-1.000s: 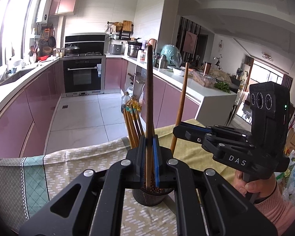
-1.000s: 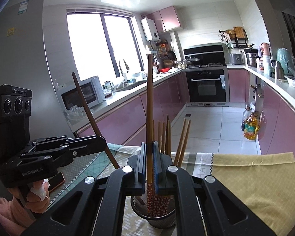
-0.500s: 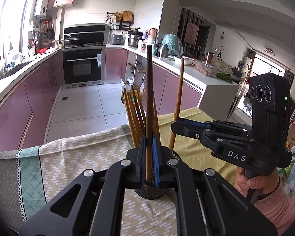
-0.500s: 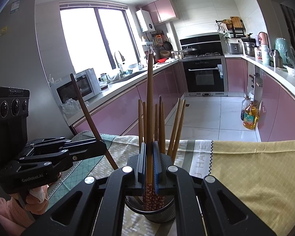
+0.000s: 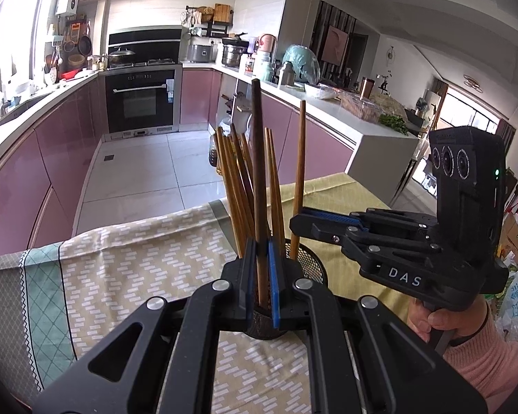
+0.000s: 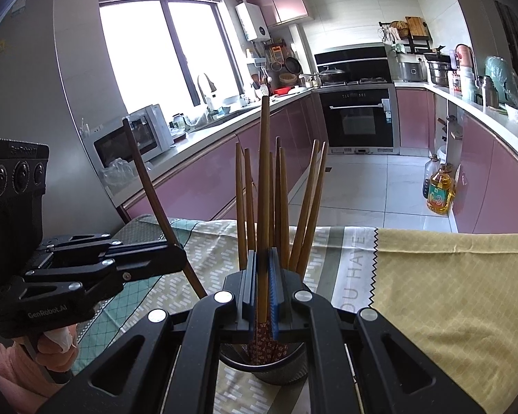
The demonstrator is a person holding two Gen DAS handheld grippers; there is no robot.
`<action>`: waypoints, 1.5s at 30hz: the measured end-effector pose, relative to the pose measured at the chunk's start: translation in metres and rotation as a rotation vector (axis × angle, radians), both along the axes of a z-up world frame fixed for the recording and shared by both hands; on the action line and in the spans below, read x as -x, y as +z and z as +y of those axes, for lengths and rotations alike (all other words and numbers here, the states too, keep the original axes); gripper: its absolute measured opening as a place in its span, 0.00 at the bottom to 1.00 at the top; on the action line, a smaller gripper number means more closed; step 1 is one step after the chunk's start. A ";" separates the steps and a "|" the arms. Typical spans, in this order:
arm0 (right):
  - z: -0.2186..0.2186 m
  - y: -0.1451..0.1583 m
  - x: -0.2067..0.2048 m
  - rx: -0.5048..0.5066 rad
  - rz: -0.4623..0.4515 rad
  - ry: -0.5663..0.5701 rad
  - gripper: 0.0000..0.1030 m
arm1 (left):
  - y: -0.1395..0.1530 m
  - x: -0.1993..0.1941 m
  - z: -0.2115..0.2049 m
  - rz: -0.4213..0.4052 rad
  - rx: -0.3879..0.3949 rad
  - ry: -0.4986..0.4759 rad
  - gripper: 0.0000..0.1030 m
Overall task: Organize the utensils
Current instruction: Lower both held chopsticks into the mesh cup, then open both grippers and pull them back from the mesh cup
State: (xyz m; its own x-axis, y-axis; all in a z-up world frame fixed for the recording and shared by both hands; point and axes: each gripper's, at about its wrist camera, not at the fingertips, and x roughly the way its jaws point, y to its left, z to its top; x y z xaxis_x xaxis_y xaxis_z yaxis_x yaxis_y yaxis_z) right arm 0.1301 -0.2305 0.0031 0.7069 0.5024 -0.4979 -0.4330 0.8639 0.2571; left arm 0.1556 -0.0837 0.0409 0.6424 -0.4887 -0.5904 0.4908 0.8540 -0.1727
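Left wrist view: two grippers' fingers each clamp one chopstick, dark chopstick (image 5: 259, 172) and light chopstick (image 5: 299, 172), above one holder (image 5: 307, 262).

A mesh holder (image 6: 272, 369) stands on a cloth (image 6: 431, 296) covering the worktop, with chopsticks (image 6: 279, 203) upright in it. Each gripper pinches one chopstick above the holder: left gripper (image 5: 261, 276), right gripper (image 6: 261, 289). Kitchen floor (image 6: 355, 186) lies behind.
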 end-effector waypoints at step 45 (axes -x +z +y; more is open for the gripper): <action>0.027 -0.021 0.113 0.157 -0.311 -0.270 0.94 | -0.030 0.120 0.097 -0.381 -0.050 0.541 0.95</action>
